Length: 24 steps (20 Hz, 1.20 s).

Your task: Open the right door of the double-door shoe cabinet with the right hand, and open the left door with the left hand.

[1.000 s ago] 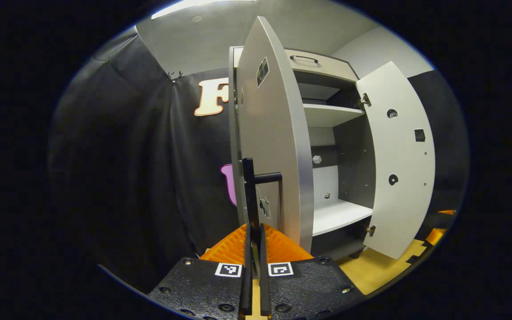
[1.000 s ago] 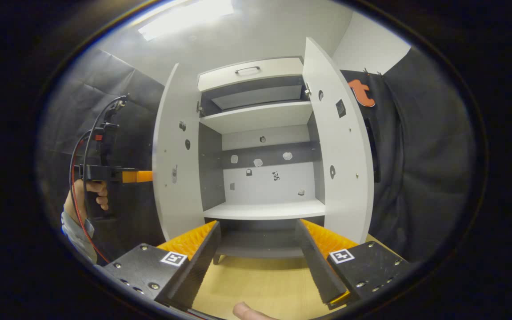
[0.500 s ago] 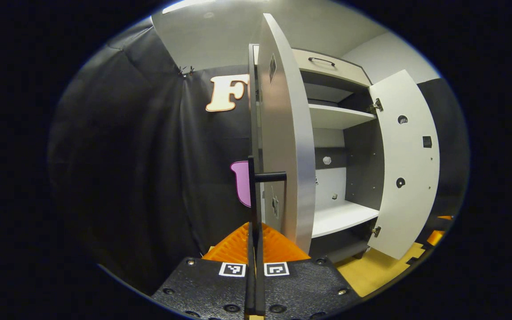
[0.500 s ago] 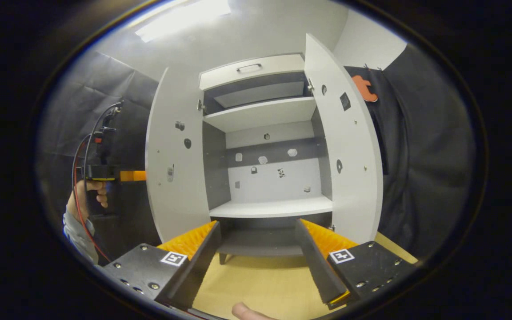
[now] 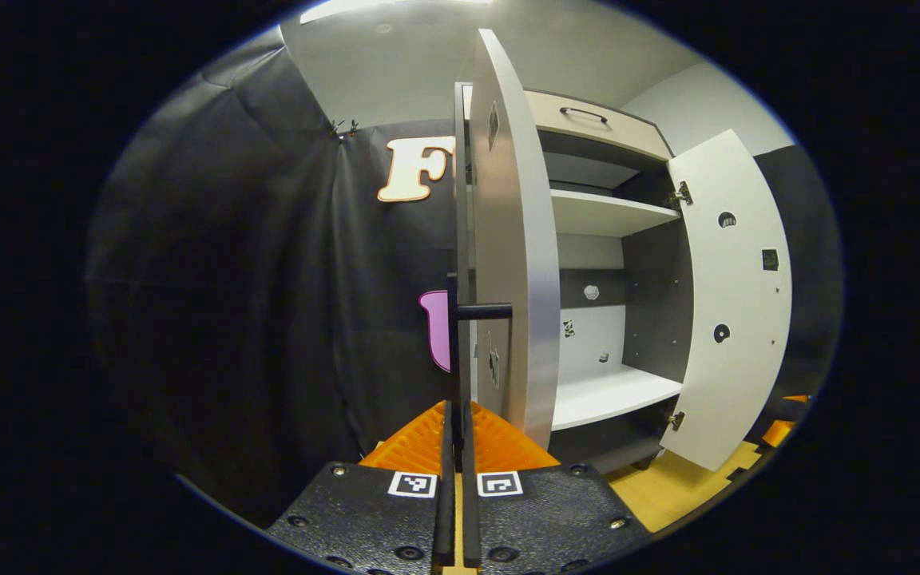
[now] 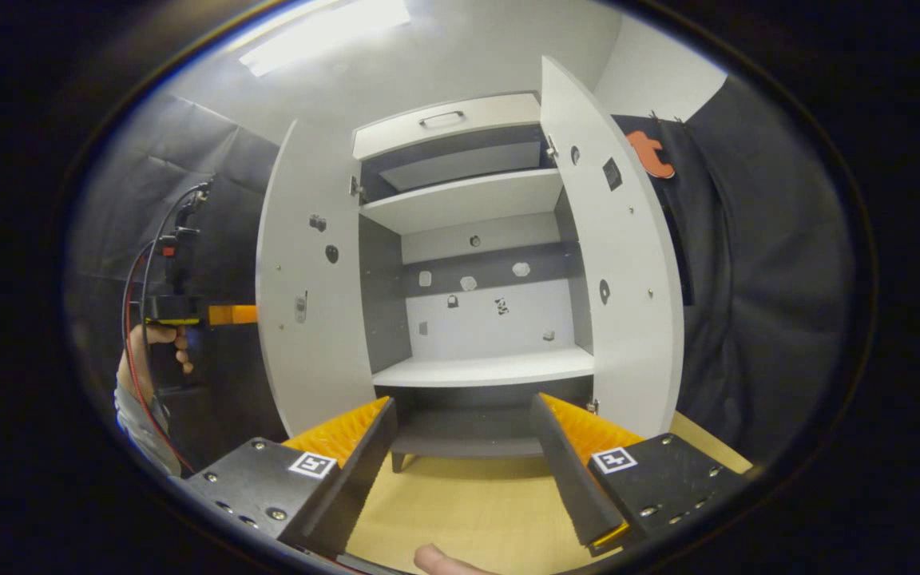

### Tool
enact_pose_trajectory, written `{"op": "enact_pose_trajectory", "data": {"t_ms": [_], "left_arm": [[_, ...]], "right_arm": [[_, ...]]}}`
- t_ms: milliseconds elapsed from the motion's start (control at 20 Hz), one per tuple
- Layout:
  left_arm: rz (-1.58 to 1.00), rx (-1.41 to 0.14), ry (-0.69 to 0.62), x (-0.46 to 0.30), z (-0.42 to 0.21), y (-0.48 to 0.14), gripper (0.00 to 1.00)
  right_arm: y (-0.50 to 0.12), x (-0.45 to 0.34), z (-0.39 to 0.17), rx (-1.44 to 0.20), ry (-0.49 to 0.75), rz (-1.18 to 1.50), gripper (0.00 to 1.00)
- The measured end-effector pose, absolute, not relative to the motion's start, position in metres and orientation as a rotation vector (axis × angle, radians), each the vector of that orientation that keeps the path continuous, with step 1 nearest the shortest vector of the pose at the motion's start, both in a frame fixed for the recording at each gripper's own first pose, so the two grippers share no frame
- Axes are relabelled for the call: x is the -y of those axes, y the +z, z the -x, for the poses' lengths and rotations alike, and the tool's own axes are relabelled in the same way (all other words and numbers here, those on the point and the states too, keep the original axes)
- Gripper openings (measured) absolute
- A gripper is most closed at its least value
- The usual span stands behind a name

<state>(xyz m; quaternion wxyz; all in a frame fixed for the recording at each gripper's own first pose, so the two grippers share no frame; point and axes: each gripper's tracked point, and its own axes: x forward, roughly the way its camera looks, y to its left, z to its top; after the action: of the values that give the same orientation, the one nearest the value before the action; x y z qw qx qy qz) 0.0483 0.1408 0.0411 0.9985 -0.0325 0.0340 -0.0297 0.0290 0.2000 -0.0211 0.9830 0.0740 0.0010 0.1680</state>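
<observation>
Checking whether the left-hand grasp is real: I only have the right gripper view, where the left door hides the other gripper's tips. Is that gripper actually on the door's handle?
Observer: Yes. In the left gripper view the left gripper is closed on the black handle, whose upright bar runs down between its fingers.
Operator: How does the door stand from that side?
Observer: The left door shows nearly edge-on, swung well out from the cabinet front.
Operator: Anything on its outer face?
Observer: A small dark sticker sits near the top of it.
</observation>
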Motion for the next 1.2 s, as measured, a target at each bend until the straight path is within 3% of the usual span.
{"op": "enact_pose_trajectory", "data": {"t_ms": [100,150,300,450,500,550,600,1200], "left_arm": [[0.070,-0.060,-0.077,-0.135,-0.039,0.039,0.06],[0.059,-0.057,-0.066,-0.136,-0.032,0.038,0.15],[0.041,-0.022,-0.018,-0.137,-0.015,0.042,0.29],[0.025,0.023,0.014,-0.135,0.010,0.047,0.71],[0.027,0.035,0.007,-0.129,0.018,0.047,0.76],[0.024,0.034,0.006,-0.126,0.024,0.047,0.92],[0.031,0.035,0.021,-0.126,0.030,0.044,0.99],[0.046,0.036,-0.008,-0.052,0.061,0.047,0.99]], "right_arm": [[-0.022,-0.197,-0.029,0.001,0.325,-0.153,1.00],[-0.022,-0.195,-0.030,0.001,0.319,-0.152,1.00],[-0.024,-0.195,-0.031,-0.004,0.313,-0.155,1.00],[-0.025,-0.194,-0.030,-0.006,0.307,-0.152,1.00],[-0.026,-0.194,-0.030,-0.007,0.303,-0.146,1.00],[-0.027,-0.192,-0.030,-0.009,0.298,-0.141,1.00],[-0.027,-0.191,-0.030,-0.009,0.292,-0.138,1.00],[0.021,-0.164,-0.017,0.080,0.223,-0.084,0.97]]}}
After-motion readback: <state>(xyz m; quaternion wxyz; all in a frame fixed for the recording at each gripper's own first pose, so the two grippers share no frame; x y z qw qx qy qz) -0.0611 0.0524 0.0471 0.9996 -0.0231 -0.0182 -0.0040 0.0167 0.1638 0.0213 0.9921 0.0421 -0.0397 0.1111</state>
